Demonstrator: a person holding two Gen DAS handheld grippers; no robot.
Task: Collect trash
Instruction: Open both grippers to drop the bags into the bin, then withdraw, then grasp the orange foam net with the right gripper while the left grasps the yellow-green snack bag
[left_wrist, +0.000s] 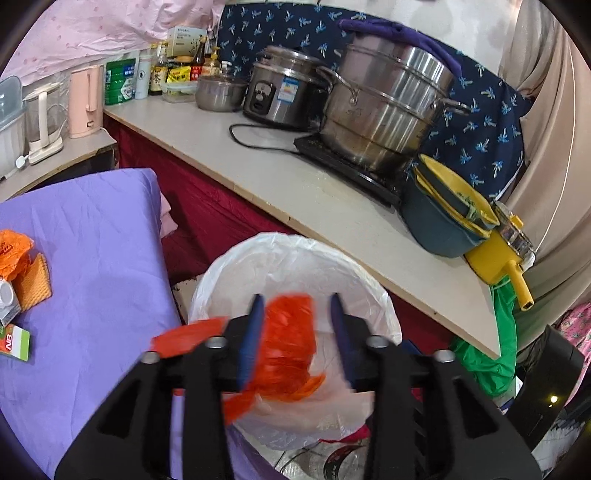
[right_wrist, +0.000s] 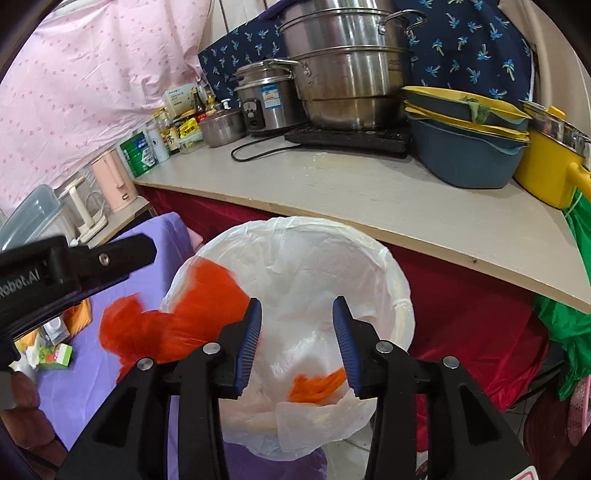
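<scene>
Between the parted blue pads of the left gripper (left_wrist: 297, 339) hangs a crumpled orange plastic bag (left_wrist: 288, 343), blurred, thin and glossy, lying against the left pad and clear of the right one, so the jaws stand open around it. It sits over the mouth of the bin lined with a white bag (left_wrist: 295, 258). The right gripper (right_wrist: 297, 347) also stands open, with nothing between its pads, above the same bin (right_wrist: 295, 258); one smaller orange scrap (right_wrist: 317, 386) lies inside on the liner. Beside the bin, on the purple cloth (left_wrist: 92, 258), lie one more orange bag (left_wrist: 14, 254), one orange mesh piece (left_wrist: 35, 282) and two small cartons. Behind, the counter (left_wrist: 277, 177) carries one tall steel steamer pot (left_wrist: 388, 107), one rice cooker (left_wrist: 284, 90) and one stack of blue and yellow bowls (left_wrist: 448, 218).
</scene>
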